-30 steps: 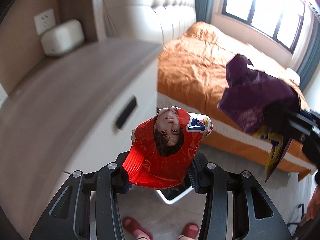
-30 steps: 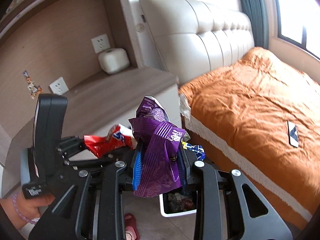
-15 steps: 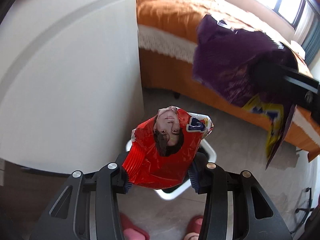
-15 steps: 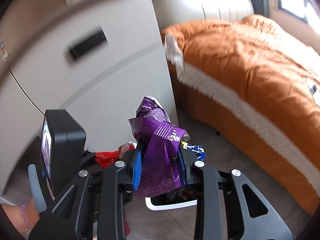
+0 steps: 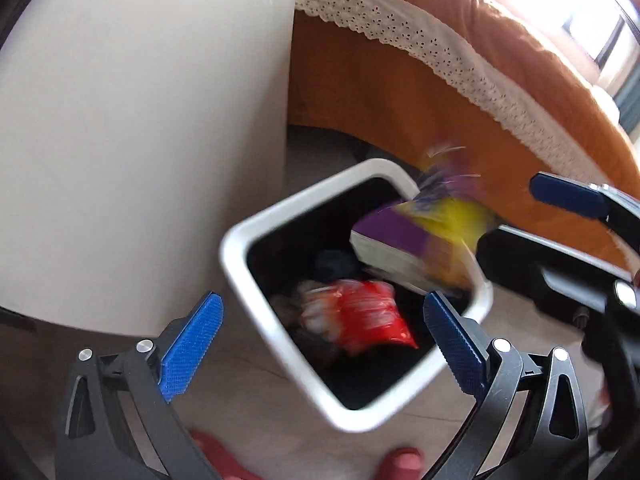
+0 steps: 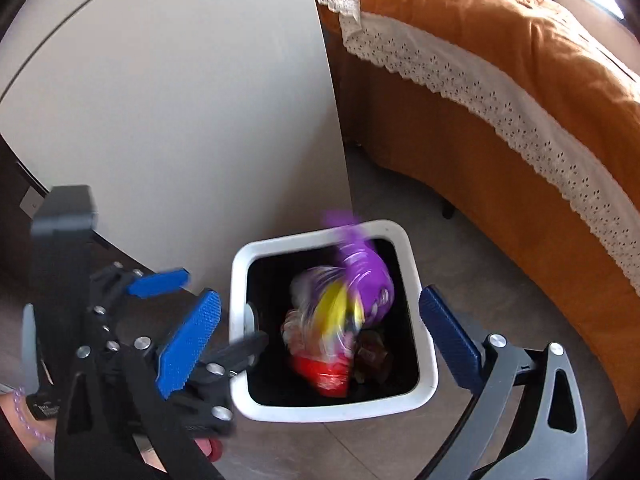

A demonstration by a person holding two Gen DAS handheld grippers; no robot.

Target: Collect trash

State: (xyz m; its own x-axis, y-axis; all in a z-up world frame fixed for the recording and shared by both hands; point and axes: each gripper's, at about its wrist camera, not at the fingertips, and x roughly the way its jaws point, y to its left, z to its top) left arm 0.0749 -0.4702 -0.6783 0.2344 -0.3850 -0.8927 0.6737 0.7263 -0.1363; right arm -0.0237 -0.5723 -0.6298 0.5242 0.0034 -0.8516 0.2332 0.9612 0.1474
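A white-rimmed trash bin (image 5: 256, 280) (image 6: 424, 364) with a dark inside stands on the floor below both grippers. The red snack bag (image 5: 360, 316) (image 6: 324, 372) lies blurred inside it. The purple and yellow snack bag (image 5: 424, 236) (image 6: 360, 284) is blurred, dropping into the bin at its far rim. My left gripper (image 5: 324, 344) is open and empty above the bin; it also shows in the right wrist view (image 6: 160, 284). My right gripper (image 6: 320, 340) is open and empty above the bin; one of its fingers (image 5: 568, 196) shows in the left wrist view.
A white cabinet side (image 5: 140, 120) (image 6: 180, 100) stands left of the bin. An orange bed with a lace-edged sheet (image 5: 460, 80) (image 6: 520, 100) stands to the right. The person's red slippers (image 5: 400, 460) are on the floor in front of the bin.
Both grippers tilted down over the bin and opened. The red bag left my left gripper and the purple bag left my right gripper; both are now in or falling into the bin.
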